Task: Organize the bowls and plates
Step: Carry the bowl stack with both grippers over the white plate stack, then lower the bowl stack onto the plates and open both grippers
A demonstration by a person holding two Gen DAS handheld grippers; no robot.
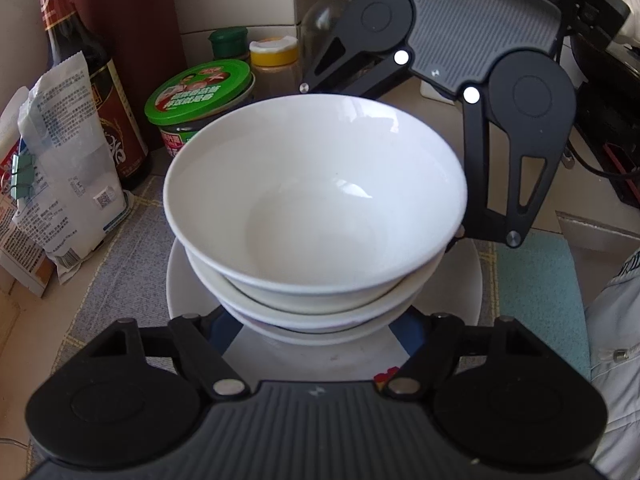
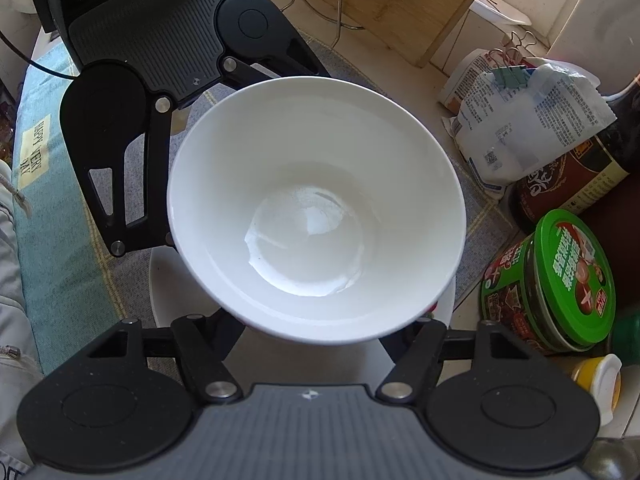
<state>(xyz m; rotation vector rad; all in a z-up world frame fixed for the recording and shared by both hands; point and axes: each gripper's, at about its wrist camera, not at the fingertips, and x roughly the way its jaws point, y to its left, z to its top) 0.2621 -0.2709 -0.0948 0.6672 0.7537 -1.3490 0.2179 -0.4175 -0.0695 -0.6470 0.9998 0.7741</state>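
Observation:
A stack of white bowls (image 1: 316, 200) sits on a white plate (image 1: 180, 288) on a grey mat. The top bowl also fills the right wrist view (image 2: 316, 208), with the plate (image 2: 168, 292) under it. Both grippers reach in from opposite sides with wide jaws flanking the stack low down. My left gripper (image 1: 316, 332) has its fingertips hidden under the bowls. My right gripper (image 2: 320, 336) is seen from the left wrist view (image 1: 460, 92) behind the stack; its fingertips are hidden too. The left gripper shows in the right wrist view (image 2: 160, 80).
A green-lidded jar (image 1: 200, 96), a dark sauce bottle (image 1: 88, 80), white bags (image 1: 68, 168), a yellow-lidded jar (image 1: 274, 56) and a plastic bottle (image 1: 328, 12) crowd the counter beside the stack. A wooden board (image 2: 400, 4) leans behind. A teal cloth (image 1: 536, 288) lies to one side.

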